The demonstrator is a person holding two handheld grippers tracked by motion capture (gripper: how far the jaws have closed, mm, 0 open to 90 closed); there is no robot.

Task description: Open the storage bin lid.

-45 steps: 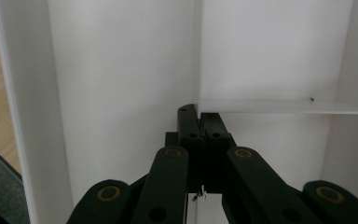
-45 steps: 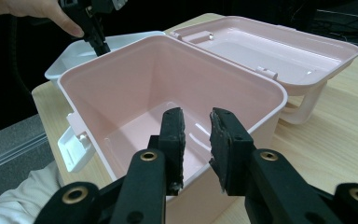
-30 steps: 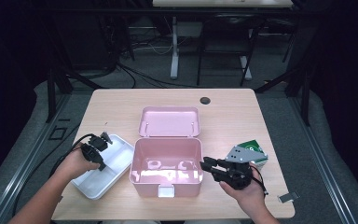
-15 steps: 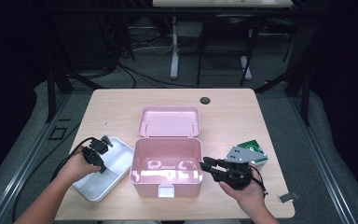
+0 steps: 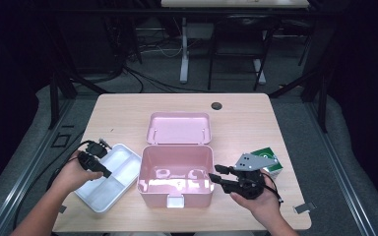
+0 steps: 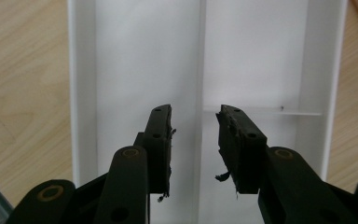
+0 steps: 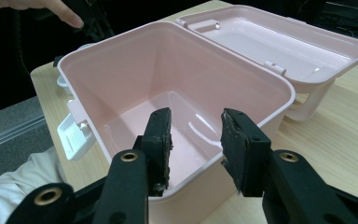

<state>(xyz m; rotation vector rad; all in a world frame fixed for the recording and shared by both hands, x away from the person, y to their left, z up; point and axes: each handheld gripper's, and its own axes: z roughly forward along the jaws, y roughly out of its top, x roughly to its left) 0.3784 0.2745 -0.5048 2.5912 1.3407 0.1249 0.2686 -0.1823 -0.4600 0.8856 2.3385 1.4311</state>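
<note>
A pink box (image 5: 175, 189) stands open at the table's middle, its lid (image 5: 178, 128) laid back behind it and its inside bare. A white divided tray (image 5: 120, 160) lies to its left. My left gripper (image 5: 98, 169) hovers over that tray. In the left gripper view it (image 6: 195, 140) is open, with the tray's long divider (image 6: 200, 60) running between the jaws. My right gripper (image 5: 220, 178) is at the box's right wall. In the right gripper view it (image 7: 195, 140) is open and held just over the pink box's rim (image 7: 279, 84), with nothing between the jaws.
A small green and white carton (image 5: 267, 161) sits on the table behind my right gripper. A white latch (image 5: 175, 202) juts from the box's front. A dark round hole (image 5: 216, 105) marks the table's far side. Beyond the table are chair legs and cables.
My left gripper has drifted slightly toward the person over the tray. The right gripper and the pink box have stayed put.
</note>
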